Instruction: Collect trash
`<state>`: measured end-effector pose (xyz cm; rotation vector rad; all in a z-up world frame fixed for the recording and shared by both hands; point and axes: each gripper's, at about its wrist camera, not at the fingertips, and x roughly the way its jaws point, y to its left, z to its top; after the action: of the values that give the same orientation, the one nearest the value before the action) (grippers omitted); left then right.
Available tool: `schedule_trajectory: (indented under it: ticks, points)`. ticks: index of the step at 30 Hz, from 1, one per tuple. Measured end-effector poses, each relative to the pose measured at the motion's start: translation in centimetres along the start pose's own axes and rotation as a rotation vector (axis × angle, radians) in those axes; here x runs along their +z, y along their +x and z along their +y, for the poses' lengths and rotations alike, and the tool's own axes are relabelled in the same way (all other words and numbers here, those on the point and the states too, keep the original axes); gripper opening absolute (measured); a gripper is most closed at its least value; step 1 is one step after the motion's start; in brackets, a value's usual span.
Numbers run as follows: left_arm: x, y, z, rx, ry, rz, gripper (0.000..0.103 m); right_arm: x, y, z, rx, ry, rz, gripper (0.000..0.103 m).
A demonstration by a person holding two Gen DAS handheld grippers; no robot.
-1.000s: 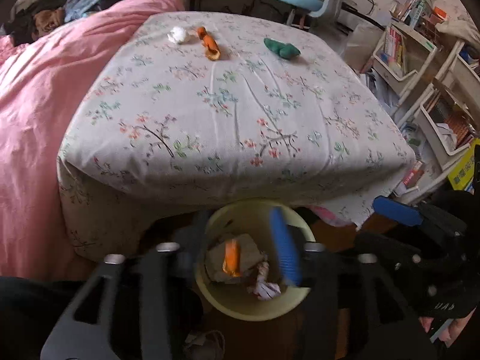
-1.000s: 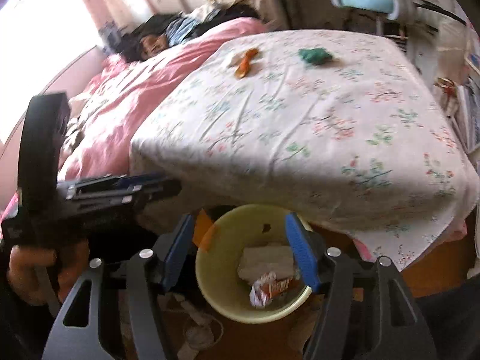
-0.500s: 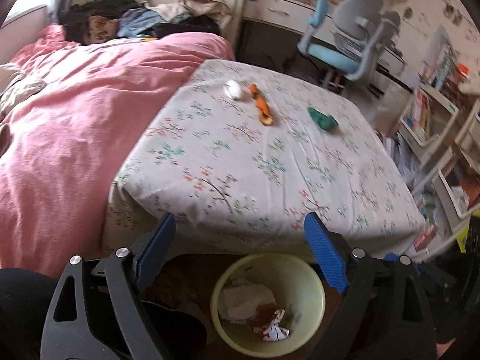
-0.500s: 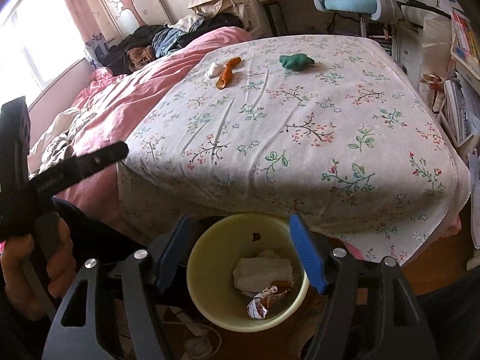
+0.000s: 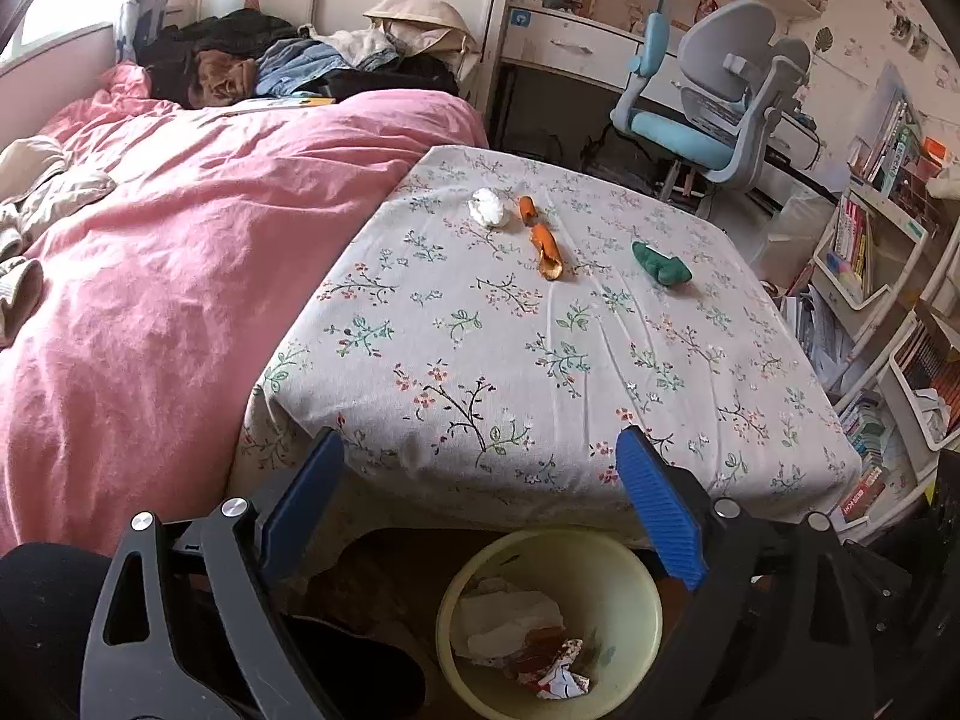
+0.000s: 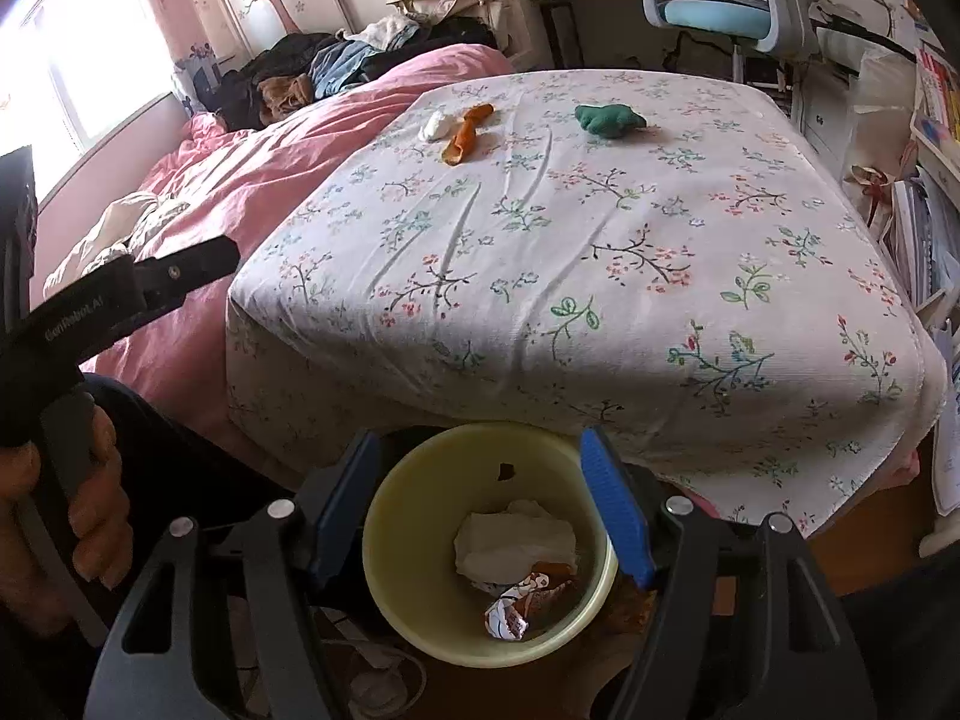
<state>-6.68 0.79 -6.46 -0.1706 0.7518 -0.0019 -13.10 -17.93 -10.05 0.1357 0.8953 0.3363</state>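
Observation:
A yellow bin (image 5: 549,621) (image 6: 489,537) stands on the floor at the near edge of the floral-covered table (image 5: 540,348) (image 6: 600,252), with crumpled paper and wrappers inside. On the far part of the table lie a white paper ball (image 5: 489,208) (image 6: 436,125), orange peel pieces (image 5: 545,246) (image 6: 465,133) and a green crumpled wad (image 5: 660,264) (image 6: 609,119). My left gripper (image 5: 480,516) is open and empty above the bin's near side. My right gripper (image 6: 480,516) is open and empty over the bin.
A bed with a pink duvet (image 5: 150,276) lies left of the table, with clothes piled at its head. A blue-grey desk chair (image 5: 714,114) and desk stand behind the table. Bookshelves (image 5: 870,252) line the right side. The left gripper's body (image 6: 108,306) shows at left in the right wrist view.
My left gripper opened and dropped an orange peel into the bin, then rose and tilted up toward the table. My right gripper also lifted slightly, staying open.

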Motion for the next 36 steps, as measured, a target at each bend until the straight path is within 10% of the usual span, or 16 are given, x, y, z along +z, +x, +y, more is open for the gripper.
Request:
schedule_trajectory:
  ticks: [36]
  points:
    - [0.04, 0.33, 0.23, 0.019, -0.004, 0.009, 0.089, -0.16, 0.45, 0.41, -0.002, -0.015, 0.018, 0.068]
